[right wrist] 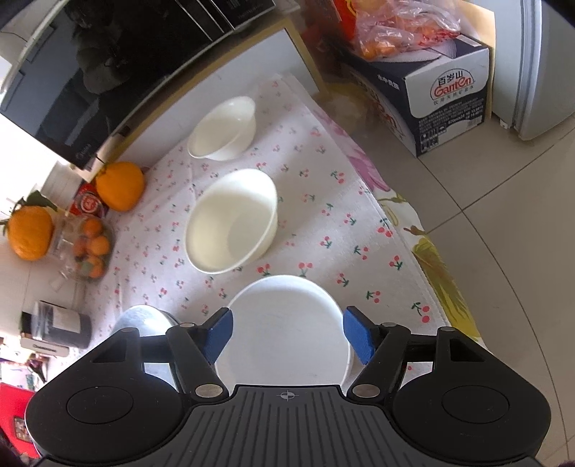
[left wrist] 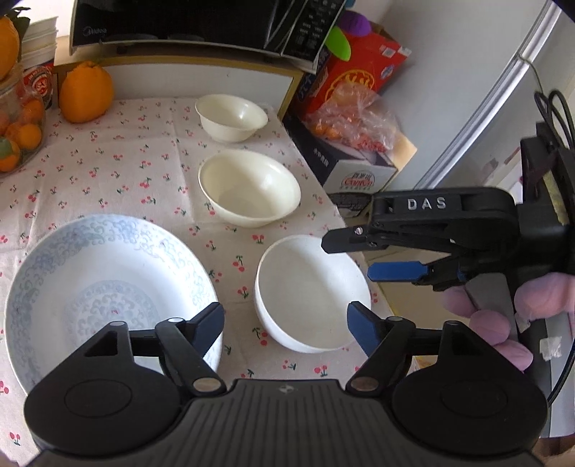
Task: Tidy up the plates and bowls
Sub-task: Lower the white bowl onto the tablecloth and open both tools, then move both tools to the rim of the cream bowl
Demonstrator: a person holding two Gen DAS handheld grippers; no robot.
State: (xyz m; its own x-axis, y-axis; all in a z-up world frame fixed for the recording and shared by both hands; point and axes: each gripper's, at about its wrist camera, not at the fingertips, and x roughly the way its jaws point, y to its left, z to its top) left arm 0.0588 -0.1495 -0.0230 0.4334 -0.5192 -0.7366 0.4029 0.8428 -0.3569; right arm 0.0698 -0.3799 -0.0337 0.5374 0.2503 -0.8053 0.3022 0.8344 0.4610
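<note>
Three bowls stand in a row on the cherry-print cloth: a small cream bowl at the back, a larger cream bowl in the middle, and a white bowl nearest. A blue-patterned plate lies left of the white bowl. My left gripper is open above the gap between plate and white bowl. My right gripper is open above the white bowl; it also shows in the left wrist view, over that bowl's right rim.
A microwave stands at the back of the table. Oranges and a fruit jar stand at the left. Cardboard boxes with a bag of fruit stand past the table's right edge, by a fridge.
</note>
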